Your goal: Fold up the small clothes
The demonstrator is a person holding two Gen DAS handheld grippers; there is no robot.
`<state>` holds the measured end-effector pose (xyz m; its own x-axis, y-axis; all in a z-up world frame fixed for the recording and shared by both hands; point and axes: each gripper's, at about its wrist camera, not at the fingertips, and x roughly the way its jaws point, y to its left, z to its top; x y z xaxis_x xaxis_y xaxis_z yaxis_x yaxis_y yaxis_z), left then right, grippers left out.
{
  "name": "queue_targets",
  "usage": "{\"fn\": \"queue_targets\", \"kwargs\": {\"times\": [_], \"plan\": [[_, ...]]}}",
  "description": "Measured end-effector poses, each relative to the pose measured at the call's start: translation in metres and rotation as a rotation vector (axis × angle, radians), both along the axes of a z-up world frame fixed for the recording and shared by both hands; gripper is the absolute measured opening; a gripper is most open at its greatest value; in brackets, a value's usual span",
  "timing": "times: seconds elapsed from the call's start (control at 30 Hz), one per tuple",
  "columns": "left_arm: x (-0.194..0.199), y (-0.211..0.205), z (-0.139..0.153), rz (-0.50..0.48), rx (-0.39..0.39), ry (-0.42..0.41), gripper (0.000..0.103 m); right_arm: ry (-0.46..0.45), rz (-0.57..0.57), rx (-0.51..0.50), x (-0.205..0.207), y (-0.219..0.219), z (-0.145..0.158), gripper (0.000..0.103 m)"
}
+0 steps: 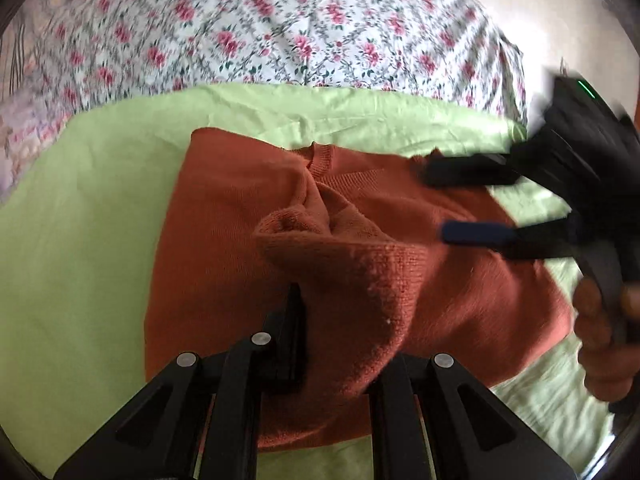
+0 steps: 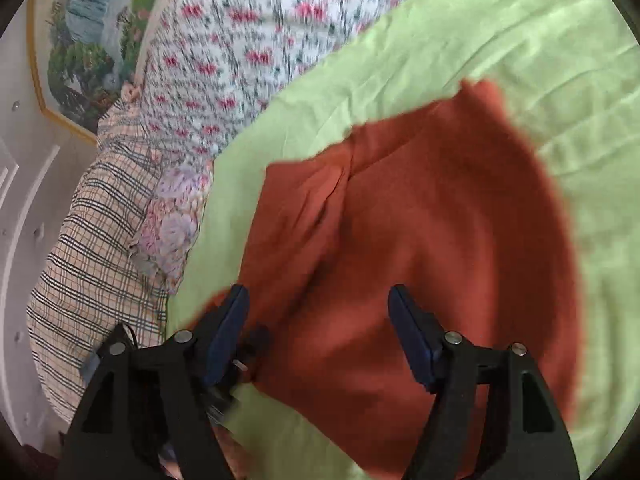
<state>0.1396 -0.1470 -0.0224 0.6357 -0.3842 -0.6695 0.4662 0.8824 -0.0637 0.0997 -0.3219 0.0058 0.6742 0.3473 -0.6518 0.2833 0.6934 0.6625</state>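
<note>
The rust-red sweater [image 1: 248, 216] lies spread on the green sheet [image 1: 80, 220] of a bed, collar toward the flowered quilt [image 1: 260, 24] at the far side. One part of it is lifted off the sheet into a bunched, cone-shaped fold that rises toward the left wrist camera. That fold is up because the left claw [image 1: 320, 336] has it pinched: the jaws are closed nearly together on a thick wad of knit, which hides one finger completely. Judging by the drape, this part is being carried across the body of the sweater to make a fold.

The right claw [image 1: 452, 204] comes in from the right edge of the left view, its fingers spread wide over the sweater near the shoulder, holding nothing. In its own view the cloth shows between and below the blue pads [image 2: 228, 332], with no pinch on it. It looks placed to steady or catch the cloth. A hand [image 1: 600, 340] wraps its handle.

Both claws point steeply down at the bed. A checked pillow [image 2: 92, 248] lies beside the quilt.
</note>
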Motion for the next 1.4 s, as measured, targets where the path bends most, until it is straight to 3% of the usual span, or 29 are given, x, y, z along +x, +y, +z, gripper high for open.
{"fn": "queue_targets", "kwargs": {"times": [0.2, 0.33, 0.4, 0.47, 0.6, 0.7, 0.93, 1.2, 1.23, 1.4], "plan": [[-0.014, -0.004, 0.001, -0.01, 0.085, -0.088, 0.01, 0.069, 0.121, 0.078, 0.072, 0.021, -0.029, 0.073], [-0.021, -0.003, 0.004, -0.02, 0.117, -0.119, 0.01, 0.094, 0.143, 0.038, 0.106, 0.031, -0.037, 0.07], [-0.027, -0.006, 0.012, -0.026, 0.13, -0.144, 0.01, 0.073, 0.159, -0.001, 0.113, 0.035, -0.03, 0.021], [-0.033, -0.01, 0.025, -0.052, 0.11, -0.16, 0.01, 0.052, 0.152, -0.032, 0.11, 0.029, -0.018, 0.017], [-0.048, -0.034, 0.048, -0.145, 0.033, -0.176, 0.011, -0.06, 0.136, -0.111, 0.074, 0.009, 0.025, 0.016], [-0.057, -0.063, 0.044, -0.215, 0.001, -0.151, 0.011, -0.087, 0.1, -0.159, 0.047, -0.009, 0.046, 0.016], [-0.062, -0.115, 0.007, -0.306, 0.012, -0.043, 0.011, 0.034, -0.005, -0.218, 0.006, -0.069, 0.011, 0.016], [-0.07, -0.113, -0.008, -0.355, 0.023, 0.015, 0.025, 0.082, -0.029, -0.241, -0.005, -0.085, -0.014, 0.017], [-0.073, -0.108, -0.006, -0.365, 0.015, 0.025, 0.026, 0.08, -0.036, -0.238, -0.007, -0.085, -0.015, 0.017], [-0.073, -0.067, 0.007, -0.322, -0.026, 0.072, 0.061, 0.076, -0.085, -0.282, -0.026, -0.084, -0.004, 0.033]]}}
